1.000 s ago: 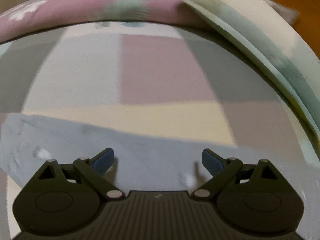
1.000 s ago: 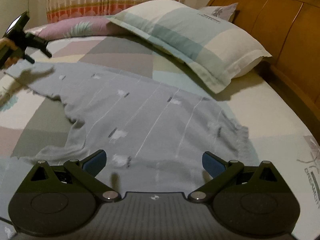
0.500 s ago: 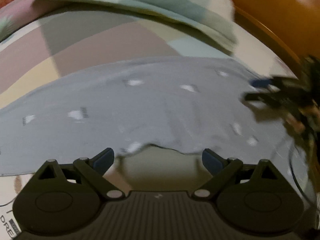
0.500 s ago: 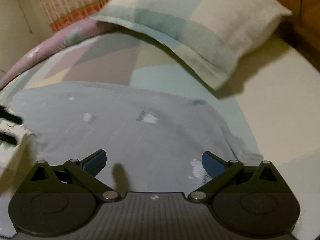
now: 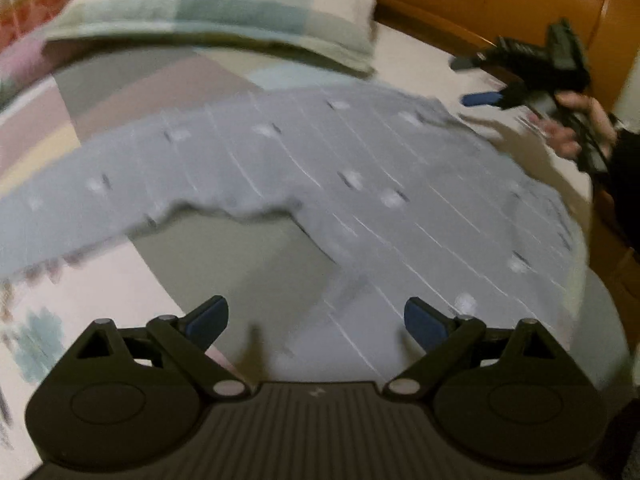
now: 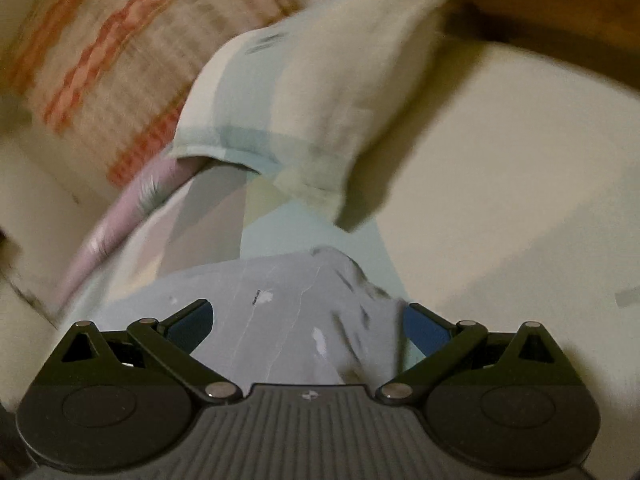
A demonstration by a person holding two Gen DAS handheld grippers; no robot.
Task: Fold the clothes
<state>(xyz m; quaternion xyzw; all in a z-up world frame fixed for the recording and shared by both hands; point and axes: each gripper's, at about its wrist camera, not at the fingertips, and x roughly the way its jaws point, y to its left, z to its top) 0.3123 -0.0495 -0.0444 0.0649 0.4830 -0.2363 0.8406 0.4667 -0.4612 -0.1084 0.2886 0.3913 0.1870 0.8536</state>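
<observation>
the worry from where i stand is that both hand-held grippers are spread wide and pinching nothing, so a hasty close could catch only one thin layer of the grey garment (image 5: 360, 168) or bunch it up with the patchwork bedsheet (image 5: 132, 80) underneath, and any fold begun that way would come out crooked. the left hand-held gripper (image 5: 316, 320) hovers over the near edge where the cloth thins into a ragged, wavy hem, with one finger above bare sheet and the other above fabric, so a grab there looks likely to miss the hem altogether. the right hand-held gripper (image 6: 308, 328) sits low over a rumpled corner of the cloth, and a pull from that lump would probably drag wrinkles across the rest. everything is smeared with motion, which makes fine aim doubtful. the garment itself lies spread mostly flat across the bed, just below the pillow (image 5: 224, 8), pale grey with thin white lines and small white and dark flecks, creased along its right side.
</observation>
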